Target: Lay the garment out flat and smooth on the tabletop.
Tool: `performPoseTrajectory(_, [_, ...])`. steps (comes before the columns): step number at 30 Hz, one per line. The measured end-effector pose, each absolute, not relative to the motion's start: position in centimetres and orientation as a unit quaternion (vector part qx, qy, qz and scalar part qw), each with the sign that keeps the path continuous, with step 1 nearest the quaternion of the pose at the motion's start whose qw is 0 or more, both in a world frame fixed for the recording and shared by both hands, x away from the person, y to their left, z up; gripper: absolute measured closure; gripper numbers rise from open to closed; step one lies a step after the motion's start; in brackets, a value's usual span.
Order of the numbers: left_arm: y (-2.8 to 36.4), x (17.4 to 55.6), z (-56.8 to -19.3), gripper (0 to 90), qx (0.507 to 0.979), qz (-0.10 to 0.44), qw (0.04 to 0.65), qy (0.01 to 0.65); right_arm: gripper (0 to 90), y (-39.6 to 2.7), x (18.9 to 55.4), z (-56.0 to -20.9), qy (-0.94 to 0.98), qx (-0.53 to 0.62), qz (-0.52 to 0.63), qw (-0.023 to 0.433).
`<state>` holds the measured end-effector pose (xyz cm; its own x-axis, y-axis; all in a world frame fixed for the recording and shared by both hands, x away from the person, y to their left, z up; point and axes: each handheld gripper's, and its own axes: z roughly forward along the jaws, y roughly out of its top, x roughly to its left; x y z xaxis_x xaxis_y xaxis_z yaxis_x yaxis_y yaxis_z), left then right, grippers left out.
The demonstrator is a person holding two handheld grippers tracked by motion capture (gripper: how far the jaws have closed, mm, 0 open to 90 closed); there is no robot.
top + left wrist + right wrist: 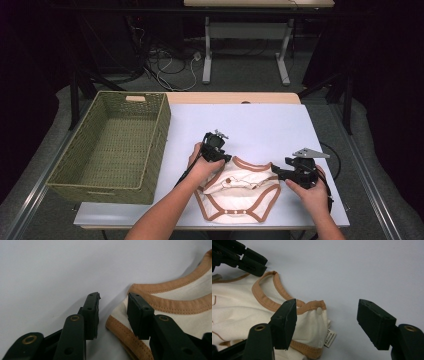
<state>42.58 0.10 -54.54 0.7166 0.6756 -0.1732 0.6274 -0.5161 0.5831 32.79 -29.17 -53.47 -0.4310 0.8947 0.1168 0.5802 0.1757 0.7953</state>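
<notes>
A cream baby garment with tan trim (240, 189) lies crumpled on the pale table (260, 125) near its front edge. My left gripper (225, 162) is at the garment's left upper edge. In the left gripper view my left gripper (112, 312) stands open, one jaw over the bare table and the other over the cloth (180, 295), with the tan hem's corner in the gap. My right gripper (276, 172) is at the garment's right corner. Here my right gripper (327, 325) is wide open, one jaw over the cloth (237, 305), with a snap button (319, 311) and white label (330, 338) between the jaws.
A large woven basket (150, 150) stands on the table's left part, beside my left forearm. The other gripper (249, 261) appears at the top left of the right gripper view. Behind the table are desk legs and cables on the floor.
</notes>
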Motion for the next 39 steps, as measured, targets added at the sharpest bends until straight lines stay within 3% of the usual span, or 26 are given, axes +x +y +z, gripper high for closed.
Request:
performPoseTrajectory(5, [0.0, 42.4, -54.4, 66.1, 0.878, 0.037, 0.309, 0.363, 32.2, -29.1, 32.8, -53.5, 0.742, 0.496, 0.407, 0.193])
performPoseTrajectory(9, [-0.2, 42.0, -54.3, 75.9, 0.887, 0.050, 0.295, 0.351, 32.6, -29.1, 32.8, -53.6, 0.741, 0.499, 0.405, 0.194])
performPoseTrajectory(14, [-0.3, 41.7, -54.3, 86.1, 0.892, 0.052, 0.292, 0.341, 40.3, -29.3, 32.8, -53.6, 0.747, 0.498, 0.396, 0.195])
performPoseTrajectory(21, [0.0, 41.6, -54.3, 88.0, 0.886, 0.053, 0.302, 0.348, 52.8, -30.0, 32.6, -53.5, 0.738, 0.512, 0.397, 0.188])
performPoseTrajectory(39, [0.6, 41.5, -53.6, 88.1, 0.874, 0.059, 0.324, 0.358, 57.8, -28.9, 32.8, -54.9, 0.770, 0.500, 0.363, 0.159])
